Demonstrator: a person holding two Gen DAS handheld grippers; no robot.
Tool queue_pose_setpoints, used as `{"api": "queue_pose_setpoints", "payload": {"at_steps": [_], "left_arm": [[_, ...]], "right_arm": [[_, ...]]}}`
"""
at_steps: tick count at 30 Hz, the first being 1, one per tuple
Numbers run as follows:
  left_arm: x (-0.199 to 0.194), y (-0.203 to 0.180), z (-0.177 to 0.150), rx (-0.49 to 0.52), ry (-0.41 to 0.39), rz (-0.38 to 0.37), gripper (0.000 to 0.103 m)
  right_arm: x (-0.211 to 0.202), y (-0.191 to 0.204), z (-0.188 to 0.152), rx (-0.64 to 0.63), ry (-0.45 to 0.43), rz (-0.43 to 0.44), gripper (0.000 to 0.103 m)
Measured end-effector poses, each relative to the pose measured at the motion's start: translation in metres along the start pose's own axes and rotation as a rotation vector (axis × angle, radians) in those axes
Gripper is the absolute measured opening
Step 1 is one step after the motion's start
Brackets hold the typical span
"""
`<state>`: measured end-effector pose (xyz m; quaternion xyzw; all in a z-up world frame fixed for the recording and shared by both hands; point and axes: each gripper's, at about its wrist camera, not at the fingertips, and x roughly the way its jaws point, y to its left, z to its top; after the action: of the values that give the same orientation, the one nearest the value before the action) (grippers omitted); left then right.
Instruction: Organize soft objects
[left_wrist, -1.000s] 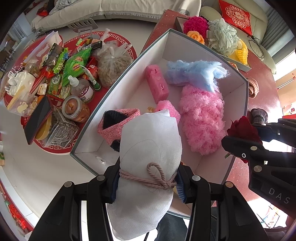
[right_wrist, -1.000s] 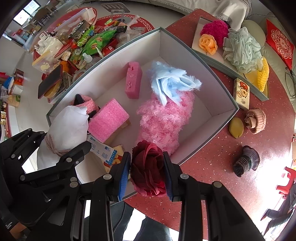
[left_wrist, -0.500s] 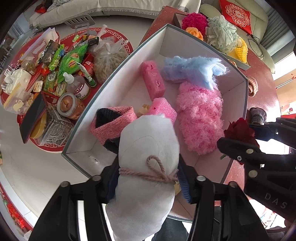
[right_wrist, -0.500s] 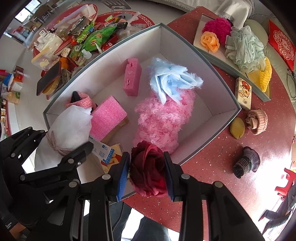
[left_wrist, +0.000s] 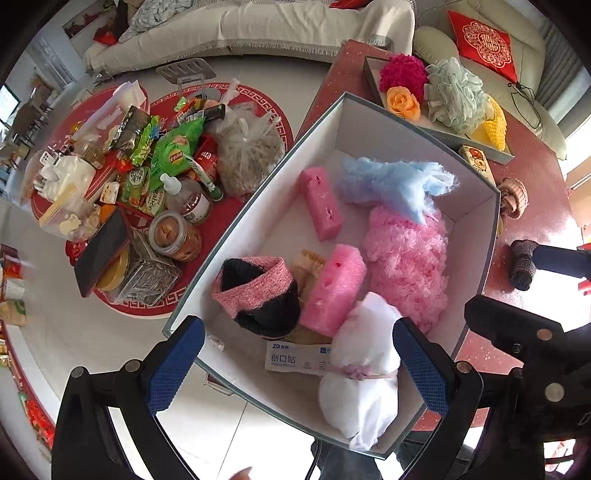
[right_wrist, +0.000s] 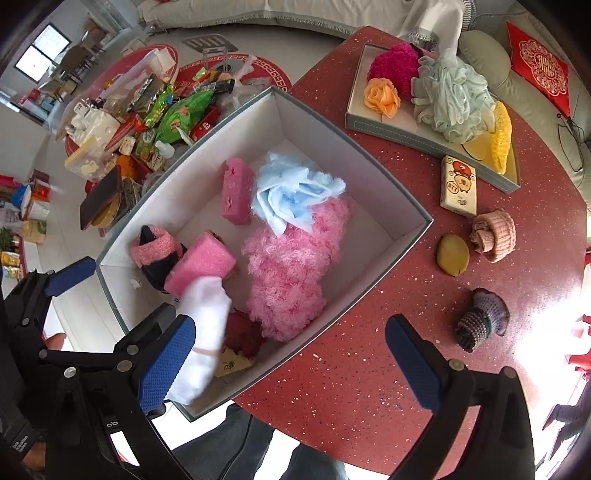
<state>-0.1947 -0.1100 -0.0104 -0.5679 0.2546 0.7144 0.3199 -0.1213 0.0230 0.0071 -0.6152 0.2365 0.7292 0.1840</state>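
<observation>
The red counter (right_wrist: 369, 354) carries a big white box (right_wrist: 391, 206), with a tray (right_wrist: 424, 142) of soft things behind it. Both grippers hang above the box's near end with jaws spread wide and empty: the left gripper (left_wrist: 295, 365) straddles a white pouch (left_wrist: 364, 373) without touching it, and the right gripper (right_wrist: 291, 365) hovers over the counter edge. In the box lie one fluffy pink piece (right_wrist: 291, 273), one pale blue piece (right_wrist: 291, 192), two pink sponges (left_wrist: 321, 201) (left_wrist: 334, 288), one pink-and-black knit (left_wrist: 258, 291), the pouch and one dark red rose (right_wrist: 242, 334). Three little knitted pieces (right_wrist: 495, 236) sit loose on the counter.
</observation>
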Motion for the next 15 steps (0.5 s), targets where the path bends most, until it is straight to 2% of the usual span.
{"api": "queue_pose_setpoints", "payload": {"at_steps": [2, 7, 15], "left_arm": [[0.0, 0.001, 0.001, -0.018, 0.013, -0.012, 0.103], [-0.011, 0.005, 0.0, -0.074, -0.019, -0.044, 0.103], [-0.023, 0.011, 0.005, -0.089, -0.051, 0.005, 0.103]], "right_arm": [[-0.007, -0.001, 0.002, 0.002, -0.019, -0.008, 0.103], [-0.023, 0.002, 0.004, 0.006, -0.054, -0.003, 0.103], [-0.033, 0.006, 0.007, 0.005, -0.077, -0.018, 0.103]]}}
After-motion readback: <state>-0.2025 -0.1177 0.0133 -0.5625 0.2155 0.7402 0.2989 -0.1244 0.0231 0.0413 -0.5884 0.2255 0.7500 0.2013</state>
